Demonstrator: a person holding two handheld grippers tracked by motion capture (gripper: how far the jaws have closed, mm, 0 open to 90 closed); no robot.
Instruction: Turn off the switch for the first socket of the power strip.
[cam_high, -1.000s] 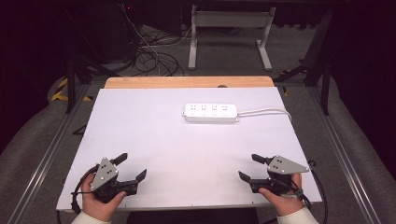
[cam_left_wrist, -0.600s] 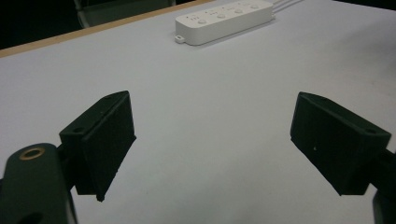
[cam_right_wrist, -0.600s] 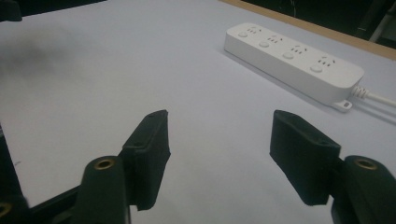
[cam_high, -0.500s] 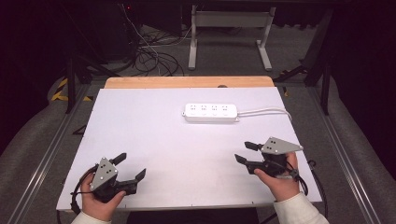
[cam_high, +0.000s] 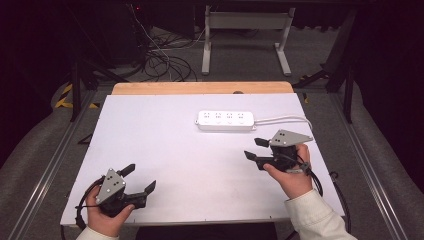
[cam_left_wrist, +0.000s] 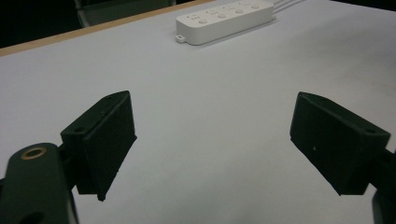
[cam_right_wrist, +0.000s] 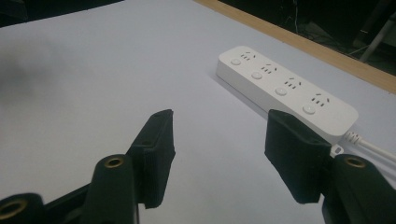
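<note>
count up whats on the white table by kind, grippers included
power strip: 1, white, four sockets, cable running off to the right
handheld grippers: 2, left gripper and right gripper, both with jaws apart and empty
total: 3

I see a white power strip (cam_high: 225, 120) lying flat on the white bench (cam_high: 165, 150) toward its far edge, its white cord (cam_high: 282, 119) running off to the right. Beyond the bench, tangled black cables (cam_high: 165, 62) lie on the floor beside a grey metal stand (cam_high: 245, 35).
</note>
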